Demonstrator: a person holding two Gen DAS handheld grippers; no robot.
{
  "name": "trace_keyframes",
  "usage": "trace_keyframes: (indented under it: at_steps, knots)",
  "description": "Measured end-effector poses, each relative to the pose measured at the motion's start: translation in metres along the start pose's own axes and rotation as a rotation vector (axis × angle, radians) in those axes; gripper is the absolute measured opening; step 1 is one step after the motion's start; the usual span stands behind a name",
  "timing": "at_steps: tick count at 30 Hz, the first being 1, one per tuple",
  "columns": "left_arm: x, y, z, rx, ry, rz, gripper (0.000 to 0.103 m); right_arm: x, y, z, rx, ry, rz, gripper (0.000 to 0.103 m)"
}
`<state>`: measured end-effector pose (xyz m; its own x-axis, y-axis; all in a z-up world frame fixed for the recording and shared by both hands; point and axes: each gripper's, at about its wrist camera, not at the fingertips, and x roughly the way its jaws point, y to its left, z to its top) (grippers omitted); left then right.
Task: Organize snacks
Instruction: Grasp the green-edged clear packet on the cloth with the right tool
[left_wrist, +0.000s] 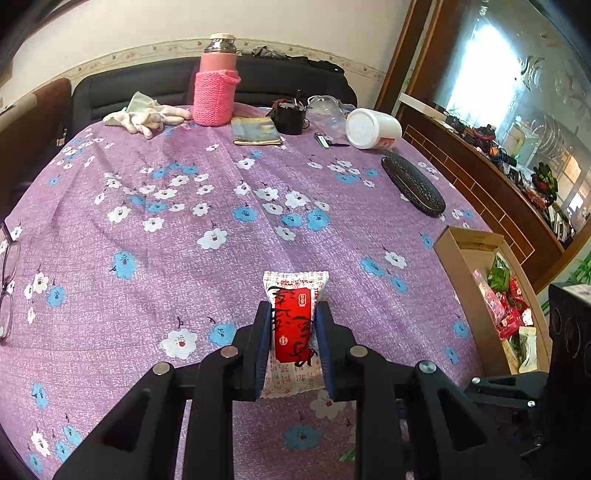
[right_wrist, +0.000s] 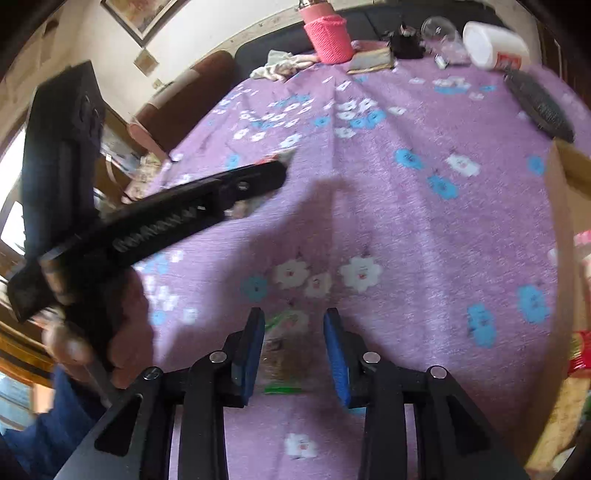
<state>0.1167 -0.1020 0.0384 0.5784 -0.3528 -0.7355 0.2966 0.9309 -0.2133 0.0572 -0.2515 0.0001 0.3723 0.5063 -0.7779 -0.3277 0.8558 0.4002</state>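
Observation:
My left gripper (left_wrist: 291, 314) is shut on a red and white snack packet (left_wrist: 293, 328), held just above the purple flowered tablecloth (left_wrist: 221, 229). A cardboard box (left_wrist: 461, 280) with several snack packets stands at the right, also at the right edge of the right wrist view (right_wrist: 561, 229). My right gripper (right_wrist: 293, 317) is open, its jaws on either side of a green and brown snack packet (right_wrist: 282, 354) lying on the cloth; the picture is blurred. The left gripper's body (right_wrist: 207, 192) shows at the left in the right wrist view.
At the far side stand a pink flask (left_wrist: 216, 85), white gloves (left_wrist: 144, 116), a booklet (left_wrist: 255, 131), a black cup (left_wrist: 290, 116), a clear jar (left_wrist: 328, 110) and a white tub (left_wrist: 373, 127). A black glasses case (left_wrist: 412, 182) lies right. Glasses (left_wrist: 7, 280) lie left.

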Motion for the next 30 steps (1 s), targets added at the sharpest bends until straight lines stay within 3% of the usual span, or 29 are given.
trace_keyframes:
  at_steps: [5, 10, 18, 24, 30]
  knots:
    - [-0.001, 0.000, 0.000, 0.003, -0.006, 0.001, 0.023, 0.001, 0.024, -0.007, -0.122, -0.011, 0.024, 0.036]
    - [-0.002, 0.001, 0.000, -0.002, -0.009, -0.002, 0.023, 0.014, 0.048, -0.018, -0.262, 0.026, -0.082, 0.036]
    - [0.000, 0.001, -0.001, 0.005, -0.004, -0.004, 0.023, 0.008, 0.052, -0.028, -0.346, 0.043, -0.135, 0.036]
    - [0.000, 0.000, -0.002, 0.006, -0.007, 0.002, 0.023, 0.005, 0.049, -0.027, -0.357, 0.037, -0.137, 0.034]
    - [0.001, -0.001, -0.002, 0.011, -0.007, 0.001, 0.023, -0.017, 0.028, -0.010, -0.216, -0.093, -0.142, 0.033]
